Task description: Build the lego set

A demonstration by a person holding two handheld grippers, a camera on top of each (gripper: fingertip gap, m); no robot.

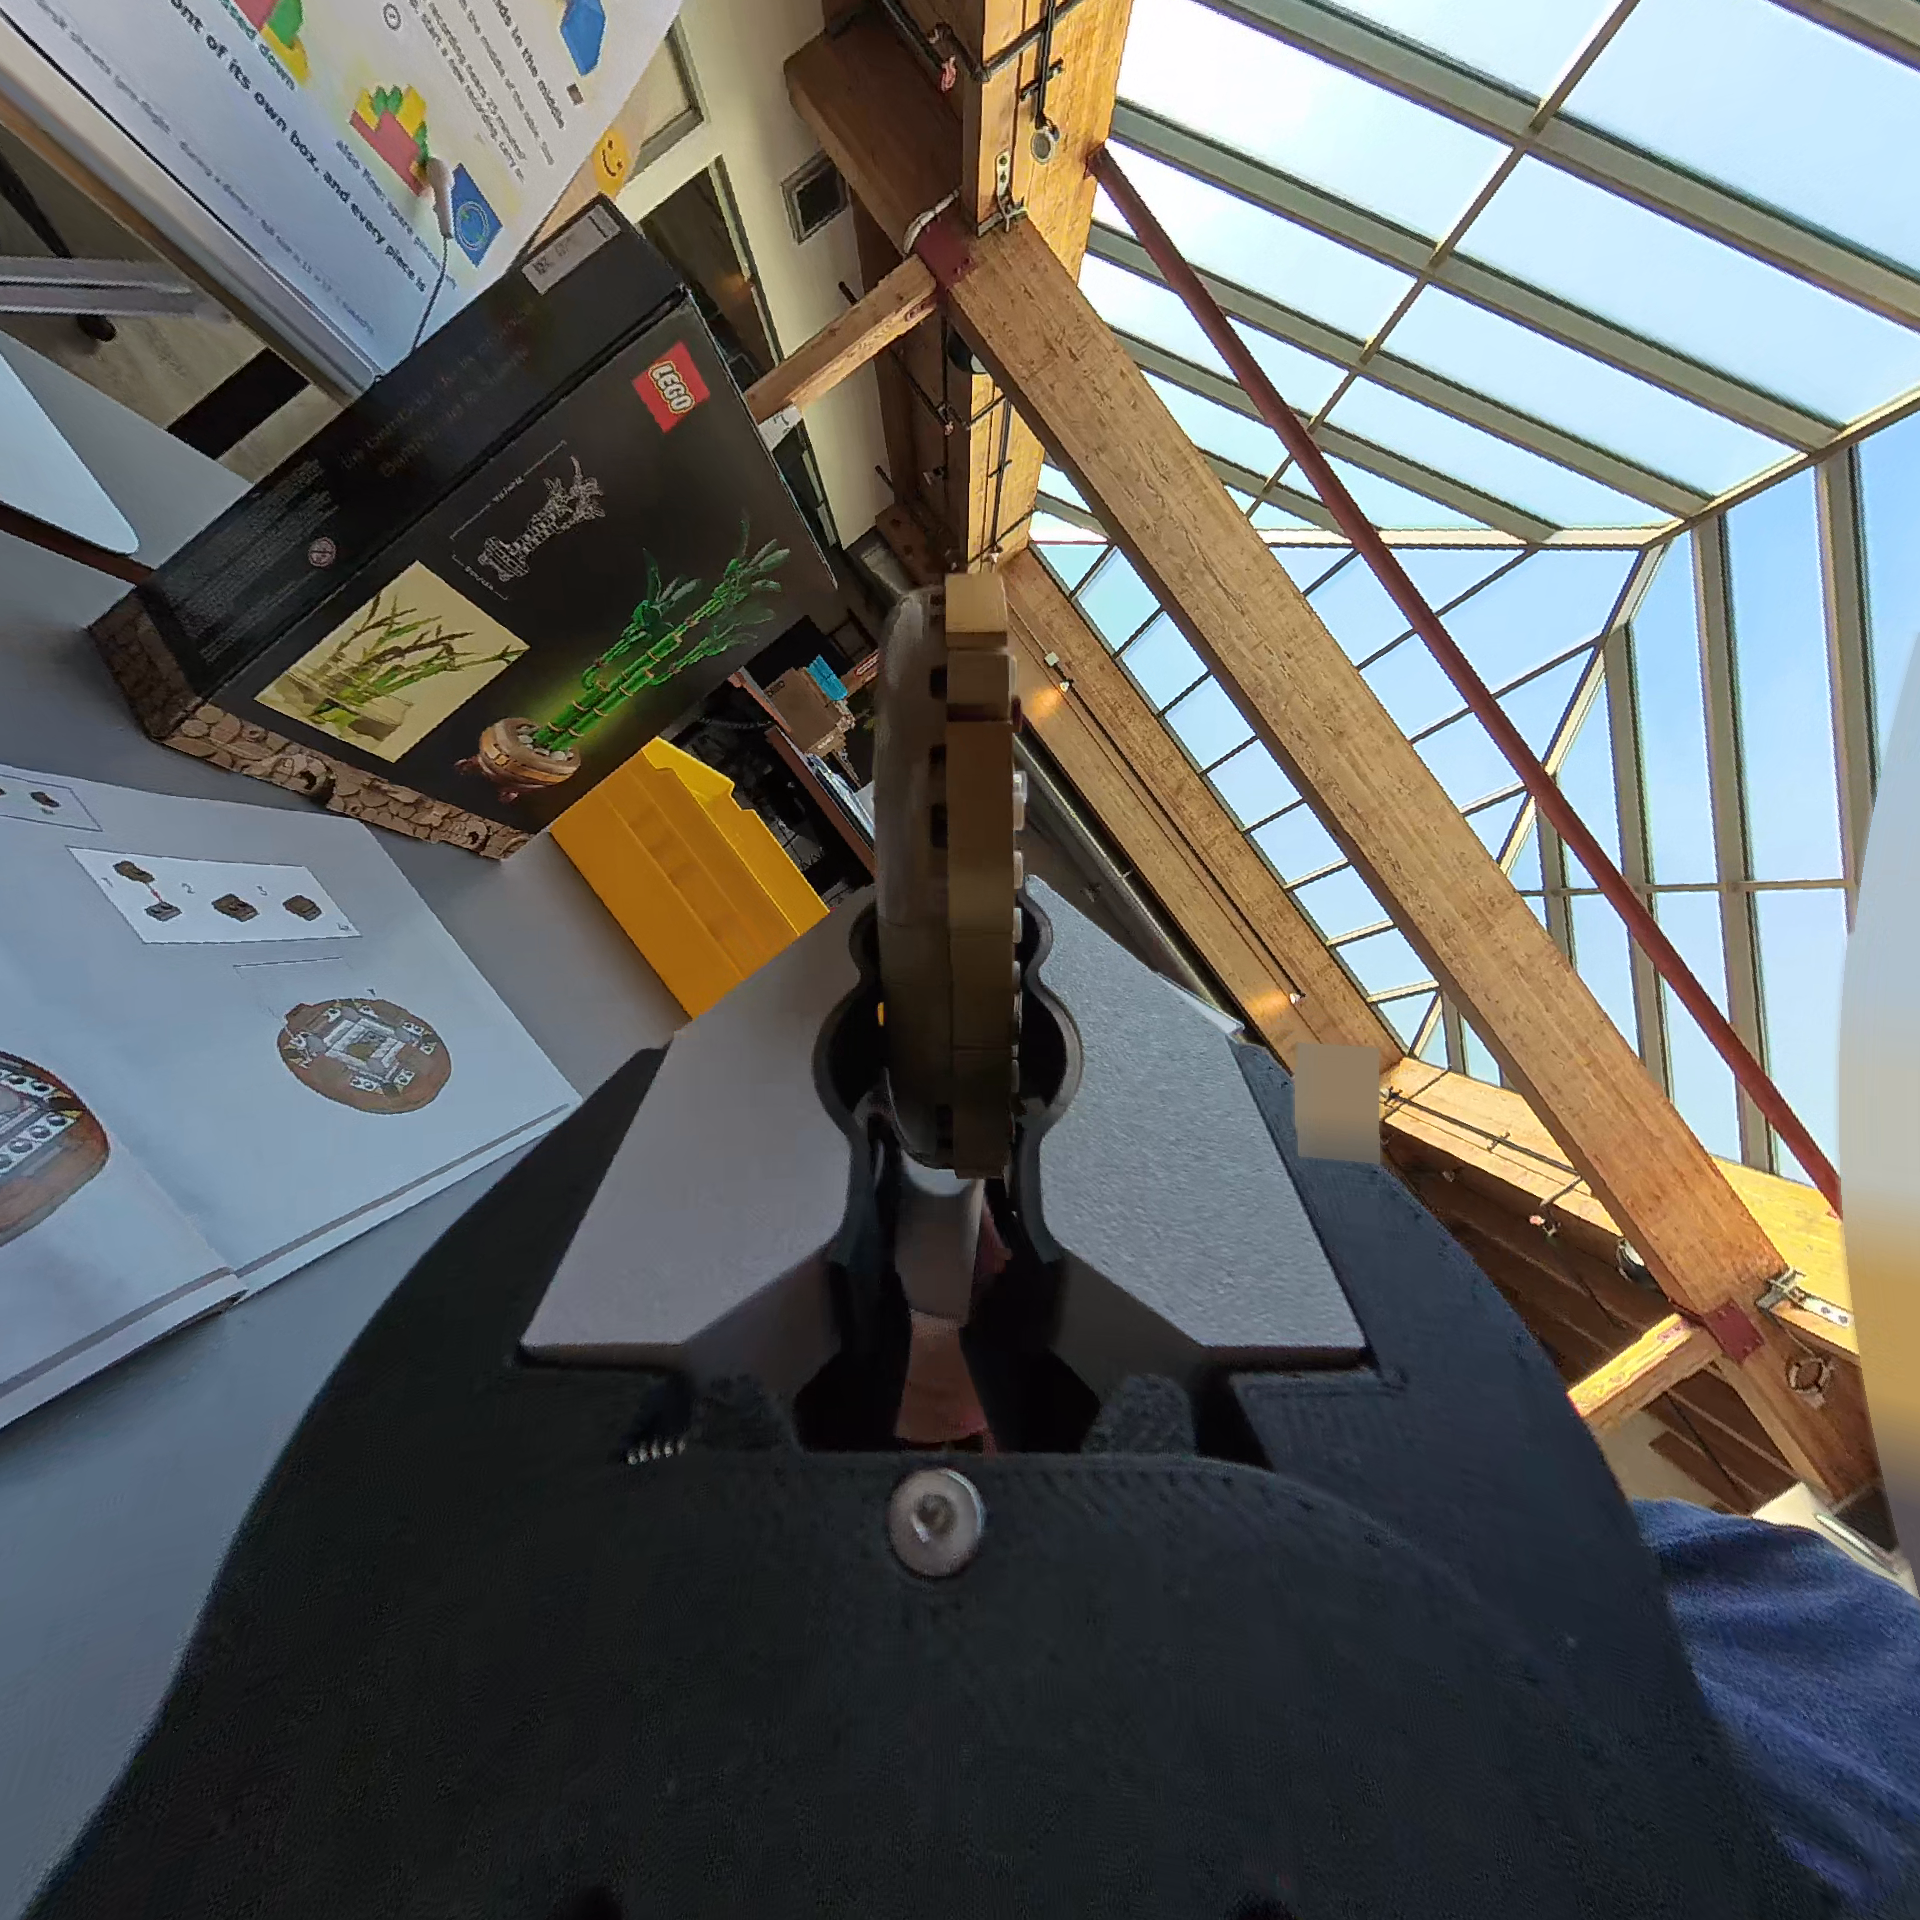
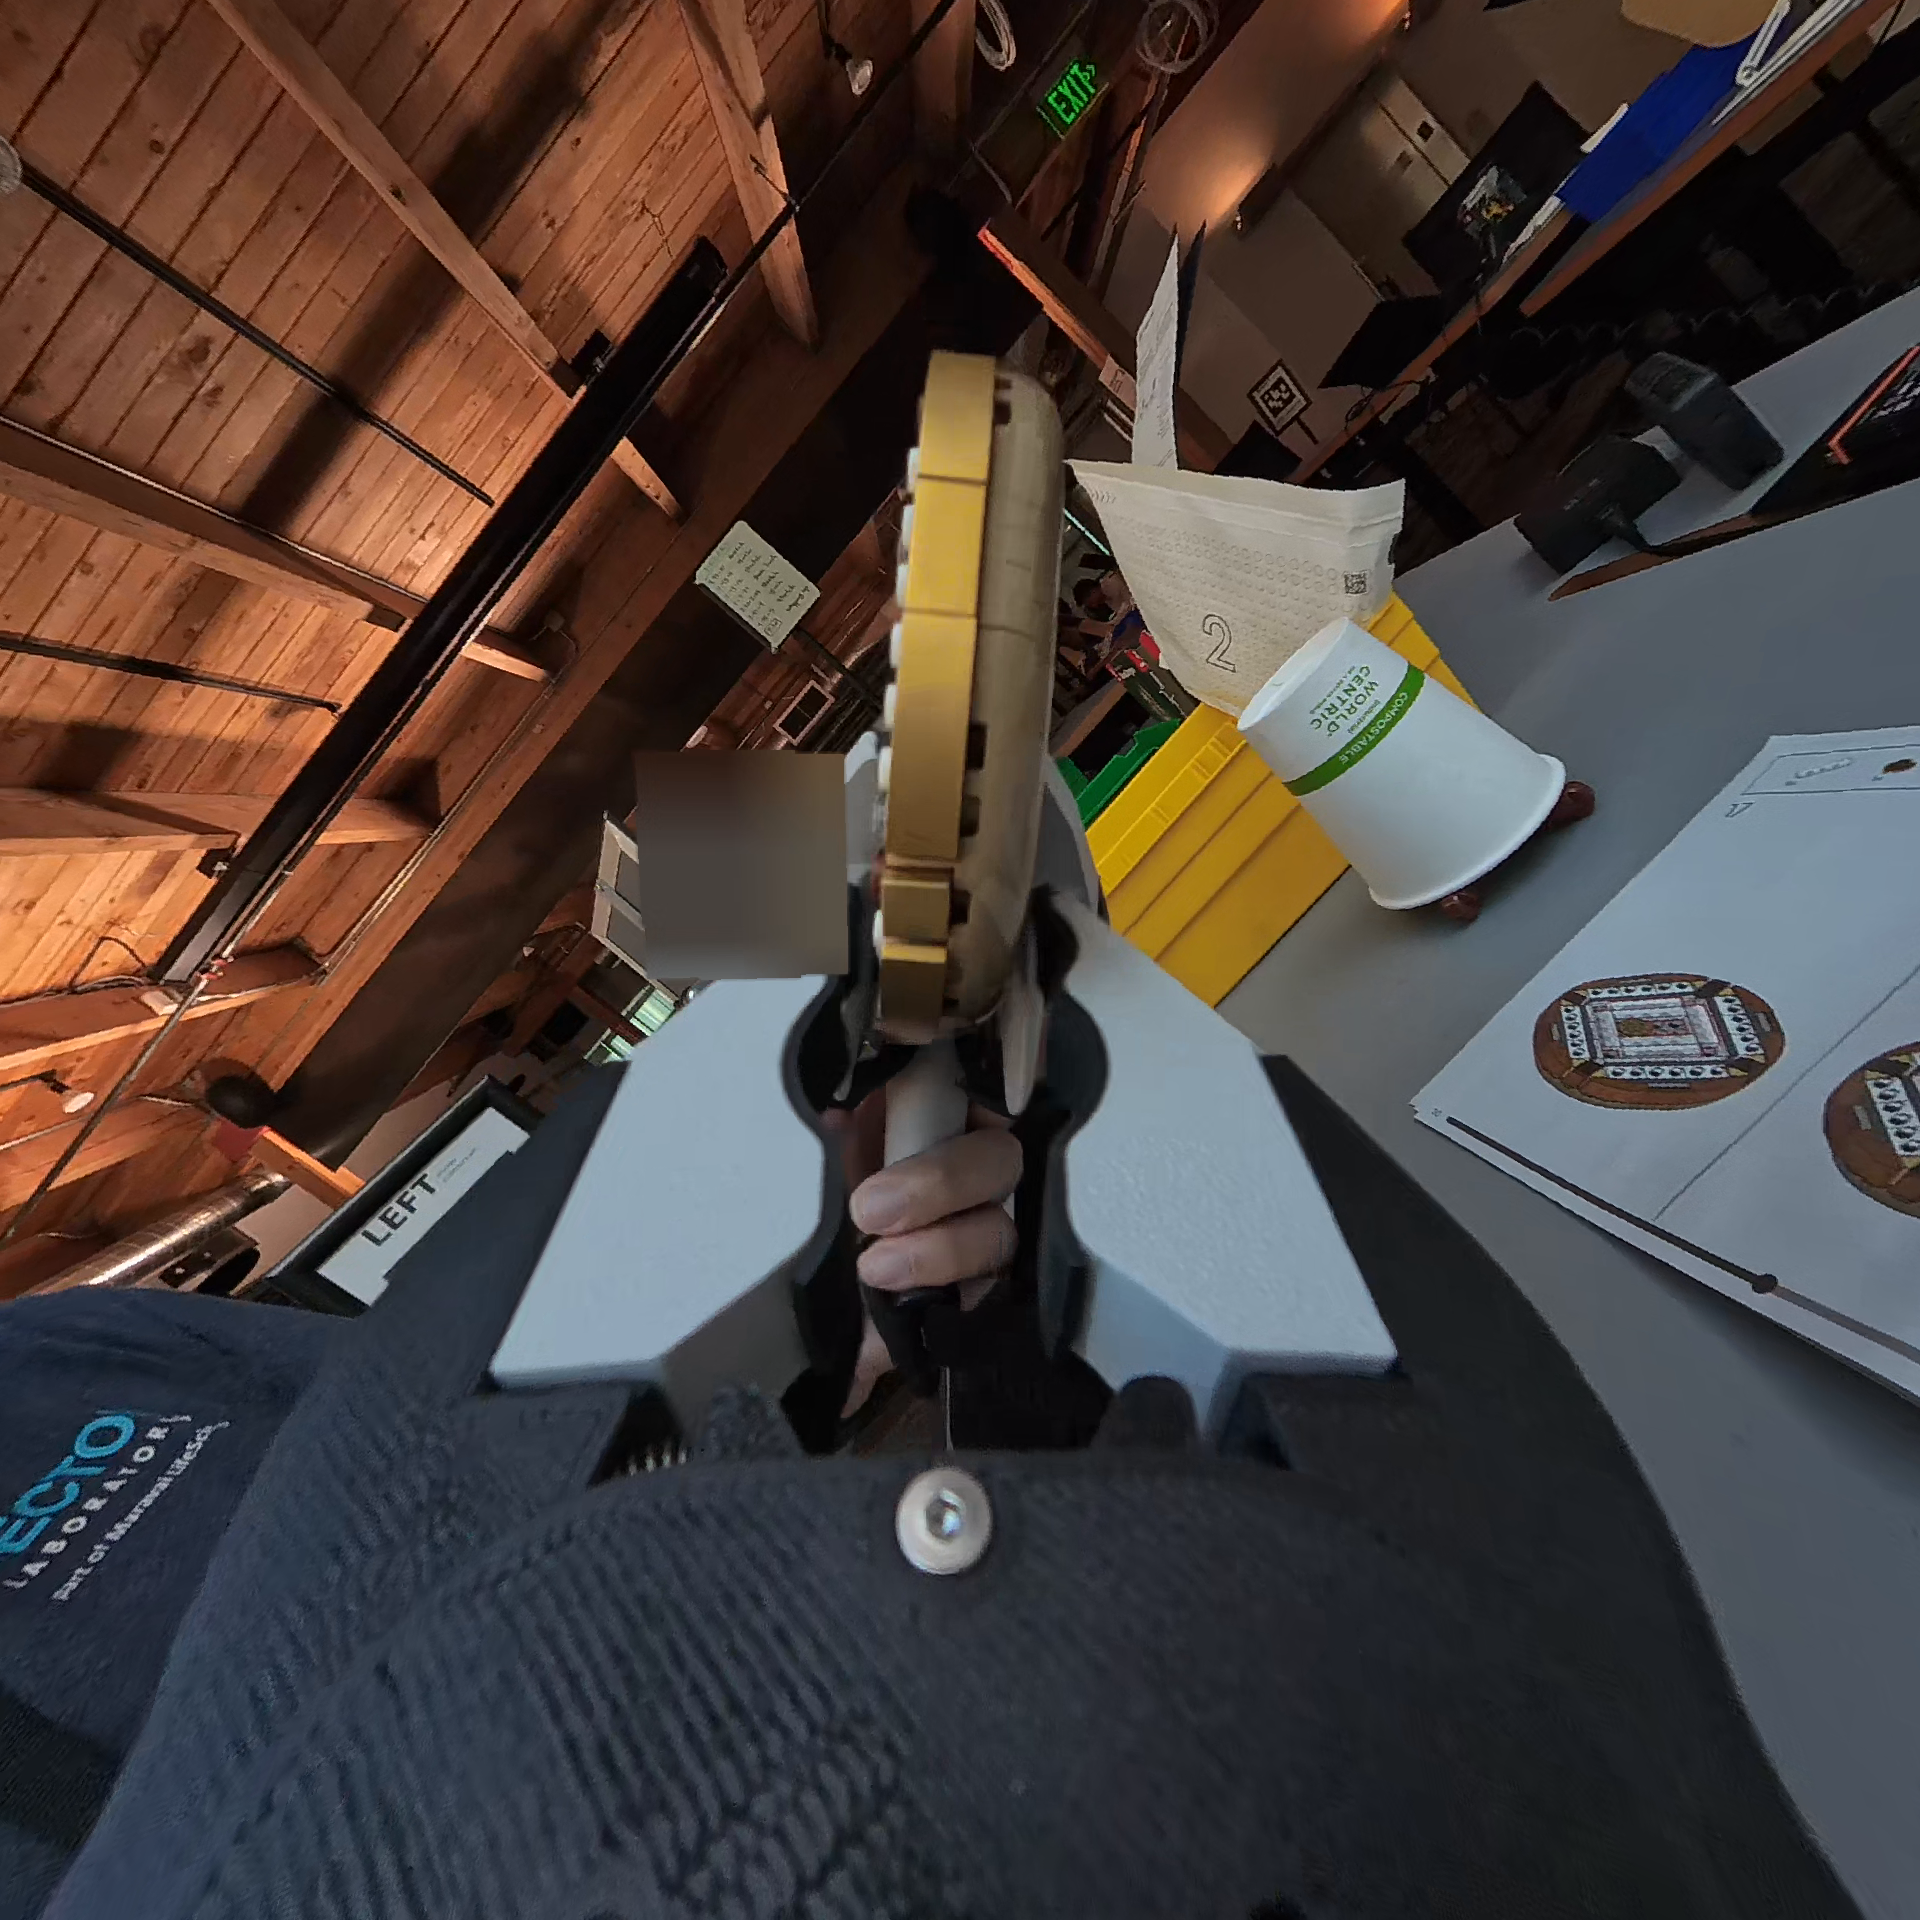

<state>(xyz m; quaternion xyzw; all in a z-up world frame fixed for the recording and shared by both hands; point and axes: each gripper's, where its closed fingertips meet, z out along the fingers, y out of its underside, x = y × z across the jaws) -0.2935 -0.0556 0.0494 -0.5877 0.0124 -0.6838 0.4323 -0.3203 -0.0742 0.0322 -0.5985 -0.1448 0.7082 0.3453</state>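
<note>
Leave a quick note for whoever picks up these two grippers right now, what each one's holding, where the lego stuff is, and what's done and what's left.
Left gripper: shut on the round lego base, held on edge, up off the table.
Right gripper: shut on the same base from the opposite side.
On the grey table: open instruction booklet, set box, yellow bin. Upturned paper cup and numbered parts bag by the bin.
Done: the round base with its tan rim is together.
Left: judging by the box picture, the green stalks; none show on the base yet.
</note>
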